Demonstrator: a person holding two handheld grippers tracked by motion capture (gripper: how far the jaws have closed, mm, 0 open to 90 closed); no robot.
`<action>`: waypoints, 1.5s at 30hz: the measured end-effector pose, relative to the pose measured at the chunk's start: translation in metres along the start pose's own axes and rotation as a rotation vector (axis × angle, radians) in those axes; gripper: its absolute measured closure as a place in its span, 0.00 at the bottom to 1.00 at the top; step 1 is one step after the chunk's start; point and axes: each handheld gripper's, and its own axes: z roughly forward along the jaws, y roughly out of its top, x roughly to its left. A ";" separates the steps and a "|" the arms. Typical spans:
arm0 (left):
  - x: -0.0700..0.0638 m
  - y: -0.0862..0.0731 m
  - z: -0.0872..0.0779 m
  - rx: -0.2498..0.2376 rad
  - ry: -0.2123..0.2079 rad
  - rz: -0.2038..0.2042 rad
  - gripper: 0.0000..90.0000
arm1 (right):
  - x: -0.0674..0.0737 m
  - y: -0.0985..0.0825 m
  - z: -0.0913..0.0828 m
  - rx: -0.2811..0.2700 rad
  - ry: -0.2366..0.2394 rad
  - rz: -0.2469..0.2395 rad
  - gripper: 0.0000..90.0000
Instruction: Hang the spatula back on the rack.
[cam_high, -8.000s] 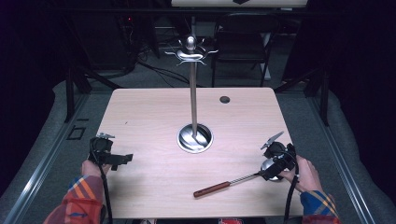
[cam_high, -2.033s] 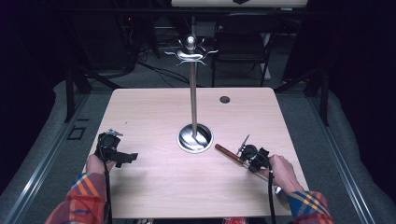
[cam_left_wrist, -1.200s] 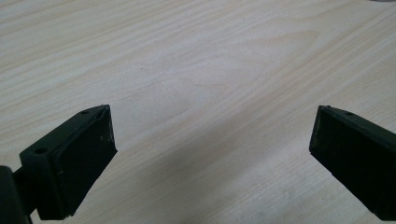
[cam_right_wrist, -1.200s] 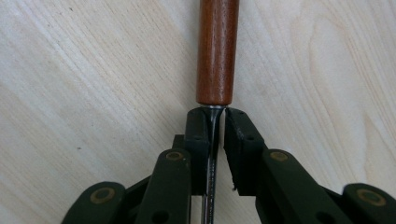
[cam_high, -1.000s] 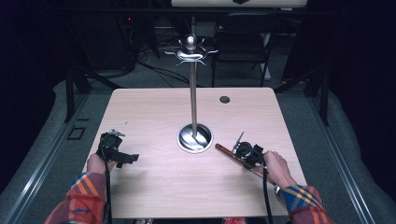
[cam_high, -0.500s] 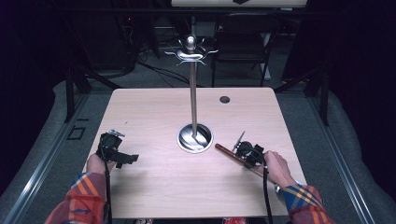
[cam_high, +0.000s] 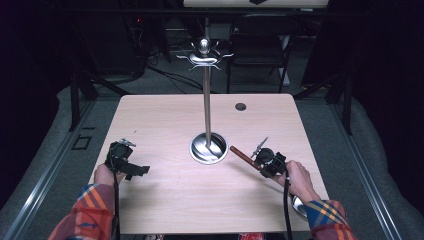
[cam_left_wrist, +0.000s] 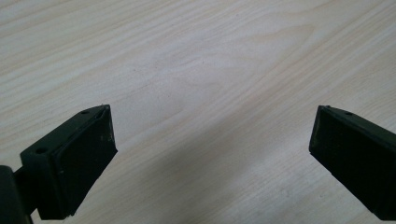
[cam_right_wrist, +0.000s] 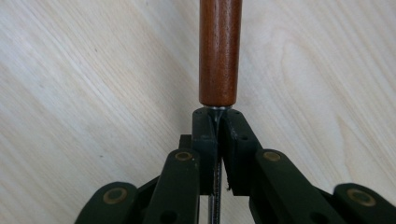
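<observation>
Pickup is complete: right hand-held gripper (cam_right_wrist: 217, 135) is clamped on the utensil (cam_right_wrist: 219, 51) shank, with hanging on the stand (cam_high: 207, 100) ahead of it outstanding; left hand-held gripper (cam_left_wrist: 210, 154) is wide open, empty.

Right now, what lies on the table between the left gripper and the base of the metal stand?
Nothing: in the high view, bare table separates the left gripper from the stand base.

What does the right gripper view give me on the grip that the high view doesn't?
Right gripper view: the right gripper has its jaws shut on the thin metal shank just below the wooden handle, which points away over bare wood. High view: the utensil stand with its round base beside the handle tip, the left gripper resting apart, and a small hole in the table. Both: the handle, the right gripper and the tabletop.
</observation>
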 end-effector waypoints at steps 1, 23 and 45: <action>0.000 0.000 0.000 -0.001 0.001 0.001 0.00 | -0.001 0.000 -0.005 -0.020 0.012 0.017 0.94; 0.000 0.002 0.002 -0.002 -0.002 0.002 0.00 | -0.011 0.002 -0.042 -0.216 -0.022 0.106 0.94; 0.002 0.003 0.000 -0.053 -0.031 -0.009 0.00 | -0.013 0.007 -0.069 -0.352 -0.046 0.135 0.94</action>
